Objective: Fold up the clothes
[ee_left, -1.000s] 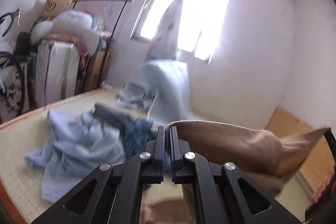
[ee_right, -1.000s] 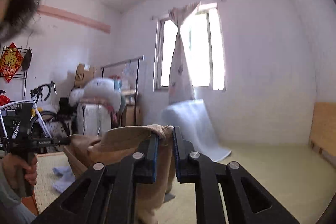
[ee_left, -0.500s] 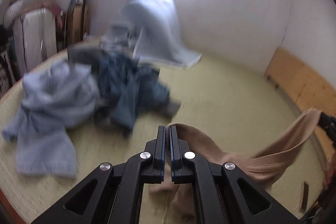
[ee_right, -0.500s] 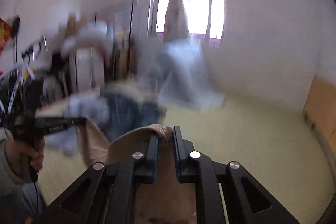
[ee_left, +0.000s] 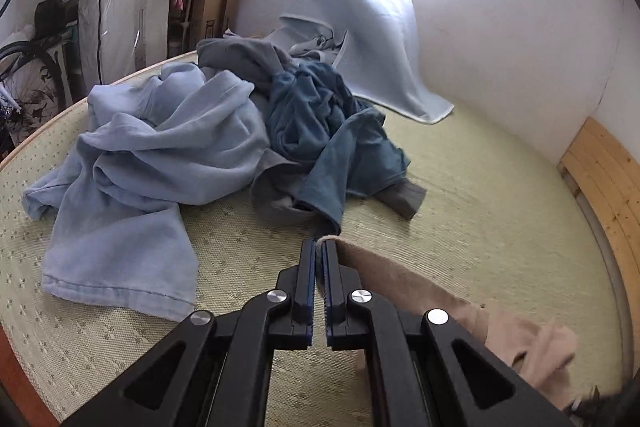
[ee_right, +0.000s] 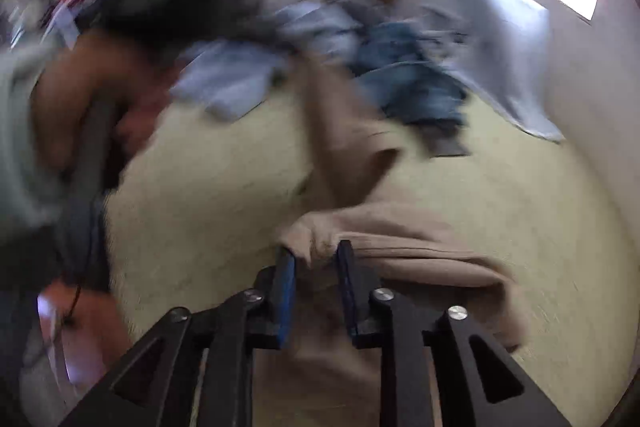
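Left wrist view, my left claw: my left gripper [ee_left: 319, 259] is pinched nearly closed on a thin edge of the tan garment [ee_left: 404, 287]; only a sliver of gap shows between the blue pads.
Left wrist view, the tan garment: it runs from my fingertips off to the lower right and lies low over the woven mat [ee_left: 480, 195], bunching at the far end.
Left wrist view, the waiting pile: a light blue garment [ee_left: 152, 155], a dark blue garment [ee_left: 320, 123] and a grey garment [ee_left: 240, 57] sit heaped together beyond my claw, apart from the tan one. A pale blue blanket [ee_left: 372, 39] is draped over something by the wall.
Right wrist view, my right claw: my right gripper [ee_right: 316, 263] has its jaws partly apart, with a thick bunched fold of the tan garment between the pads; the picture is smeared, so I cannot tell how firmly they bite.
Right wrist view, the cloth: it stretches up and away toward my other hand [ee_right: 92, 107], which is blurred at the left.
Step in hand: I judge I am laying the tan garment out flat on the mat, ahead of the first fold.
Next move calls for: keeping both corners taut and level, setting the cloth down clear of the pile, then smoothing the bunched end before either claw lets go.
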A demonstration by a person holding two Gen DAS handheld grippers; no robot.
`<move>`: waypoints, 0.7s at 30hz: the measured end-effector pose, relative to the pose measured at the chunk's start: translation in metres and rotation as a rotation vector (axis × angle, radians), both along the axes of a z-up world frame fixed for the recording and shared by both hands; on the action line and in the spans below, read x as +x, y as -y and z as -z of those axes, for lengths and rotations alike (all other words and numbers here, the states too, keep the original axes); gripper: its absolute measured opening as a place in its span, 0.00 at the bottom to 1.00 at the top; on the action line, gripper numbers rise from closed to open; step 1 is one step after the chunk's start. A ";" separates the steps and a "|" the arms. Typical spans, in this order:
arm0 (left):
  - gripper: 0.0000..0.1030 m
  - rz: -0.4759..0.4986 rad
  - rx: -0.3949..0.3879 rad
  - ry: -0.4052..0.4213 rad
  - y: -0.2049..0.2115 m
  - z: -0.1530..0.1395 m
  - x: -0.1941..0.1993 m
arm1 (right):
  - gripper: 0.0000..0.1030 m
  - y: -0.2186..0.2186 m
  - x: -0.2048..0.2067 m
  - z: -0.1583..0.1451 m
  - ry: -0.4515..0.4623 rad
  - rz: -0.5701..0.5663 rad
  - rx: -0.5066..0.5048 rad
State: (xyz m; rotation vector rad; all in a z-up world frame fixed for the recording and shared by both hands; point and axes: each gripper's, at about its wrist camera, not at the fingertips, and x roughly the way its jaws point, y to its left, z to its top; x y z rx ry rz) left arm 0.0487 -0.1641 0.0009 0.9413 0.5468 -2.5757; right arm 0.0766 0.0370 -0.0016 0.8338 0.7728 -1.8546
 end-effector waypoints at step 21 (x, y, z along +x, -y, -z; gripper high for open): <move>0.02 0.050 -0.025 0.018 -0.004 0.009 -0.012 | 0.68 -0.133 -0.101 -0.009 0.174 0.209 -0.230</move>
